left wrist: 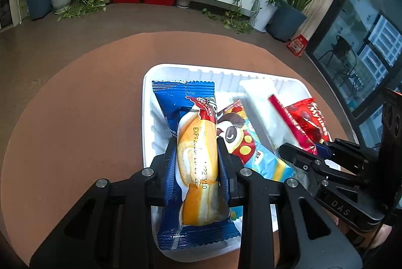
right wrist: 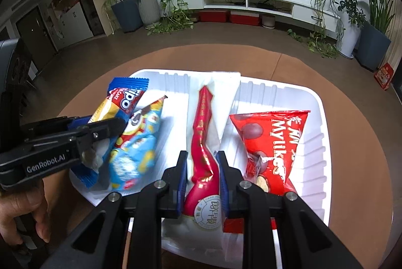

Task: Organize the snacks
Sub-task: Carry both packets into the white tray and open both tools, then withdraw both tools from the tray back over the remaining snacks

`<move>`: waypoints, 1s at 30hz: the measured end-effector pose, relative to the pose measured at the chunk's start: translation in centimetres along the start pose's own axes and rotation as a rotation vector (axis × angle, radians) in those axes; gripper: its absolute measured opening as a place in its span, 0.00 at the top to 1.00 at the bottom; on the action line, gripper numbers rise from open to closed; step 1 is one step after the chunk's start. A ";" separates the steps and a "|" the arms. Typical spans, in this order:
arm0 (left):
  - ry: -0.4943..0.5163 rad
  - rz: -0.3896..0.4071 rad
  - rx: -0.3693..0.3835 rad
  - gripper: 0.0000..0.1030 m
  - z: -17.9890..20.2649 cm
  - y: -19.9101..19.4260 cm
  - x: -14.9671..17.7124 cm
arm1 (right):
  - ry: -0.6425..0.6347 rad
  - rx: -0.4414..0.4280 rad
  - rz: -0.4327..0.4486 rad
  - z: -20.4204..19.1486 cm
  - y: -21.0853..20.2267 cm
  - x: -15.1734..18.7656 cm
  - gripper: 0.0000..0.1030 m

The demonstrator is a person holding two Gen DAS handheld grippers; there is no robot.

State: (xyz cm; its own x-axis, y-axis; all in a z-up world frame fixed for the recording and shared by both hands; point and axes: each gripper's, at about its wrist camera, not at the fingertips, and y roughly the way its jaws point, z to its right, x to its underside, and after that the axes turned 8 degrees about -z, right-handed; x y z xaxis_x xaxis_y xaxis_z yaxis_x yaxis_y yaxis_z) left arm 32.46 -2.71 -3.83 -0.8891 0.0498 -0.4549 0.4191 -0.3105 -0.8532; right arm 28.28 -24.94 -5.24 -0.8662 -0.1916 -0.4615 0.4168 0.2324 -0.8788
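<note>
Over the white tray, both grippers clamp snacks, left the cake pack, right the red-and-white packet, neither dropped yet.

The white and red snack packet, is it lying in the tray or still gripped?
Still gripped. The right hand-held gripper pinches the white and red packet between both pads, its far end over the white tray.

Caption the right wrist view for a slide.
Right gripper clamps a red-and-white snack packet over the white tray.
</note>
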 end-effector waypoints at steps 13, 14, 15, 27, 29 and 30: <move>0.047 -0.020 0.012 0.30 1.2 0.8 -0.2 | -0.024 0.009 -0.004 -0.5 0.6 0.2 0.73; 0.050 -0.023 0.016 0.27 1.3 0.8 -0.2 | -0.027 0.006 -0.001 -0.8 0.5 0.2 0.69; 0.053 -0.030 0.018 0.27 1.8 0.8 -0.3 | -0.035 0.007 0.010 -0.9 0.3 0.2 0.64; 0.052 -0.059 0.052 0.21 2.4 0.6 1.9 | -0.003 0.035 0.149 0.4 -3.8 -0.1 0.32; 0.049 -0.053 0.059 0.21 2.5 0.6 2.0 | 0.033 0.022 0.177 1.2 -4.9 -0.1 0.28; 0.043 -0.044 0.050 0.20 2.4 0.5 1.9 | 0.049 0.017 0.189 1.6 -5.3 -0.1 0.26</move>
State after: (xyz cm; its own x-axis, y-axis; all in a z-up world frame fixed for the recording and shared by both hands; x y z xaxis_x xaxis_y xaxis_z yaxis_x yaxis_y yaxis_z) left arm 30.54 -4.99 -4.48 -0.8973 0.1045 -0.4289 0.3694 -0.3541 -0.8591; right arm 26.59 -27.65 -0.74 -0.7844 -0.0999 -0.6122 0.5774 0.2431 -0.7794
